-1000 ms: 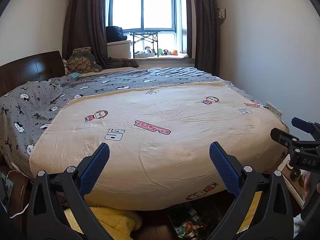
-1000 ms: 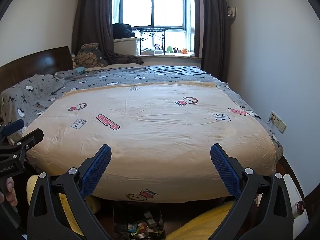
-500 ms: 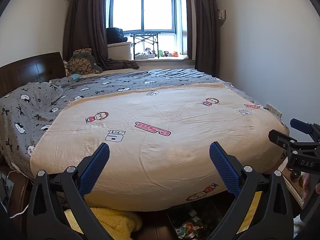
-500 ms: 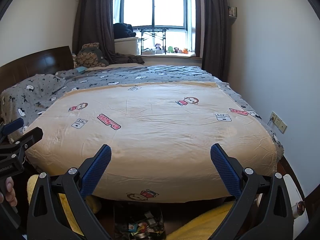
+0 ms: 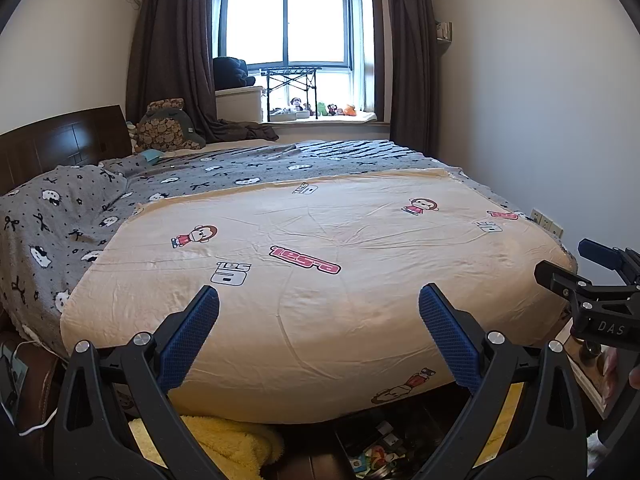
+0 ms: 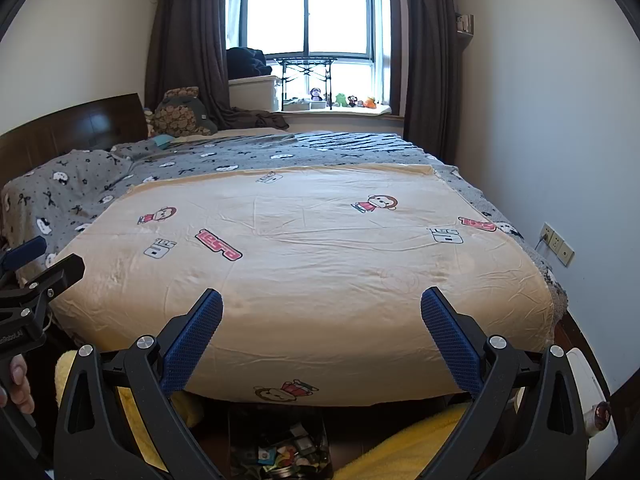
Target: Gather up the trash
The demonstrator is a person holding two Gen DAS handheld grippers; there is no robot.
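Trash fills your clear bin below the bed: colourful scraps, print unreadable. Your left tool and right tool gape, empty.

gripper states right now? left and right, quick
Left gripper: open, holding nothing, over the bed.
Right gripper: open, holding nothing.

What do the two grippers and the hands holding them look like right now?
Both the left gripper and the right gripper have black skeletal frames with triangular cutouts, silver pivot bolts and blue textured pads on their fingers. White lettering reading "DAS" marks the right one's body in the left view. Only bare fingertips of each hand show; no sleeves or cables visible.
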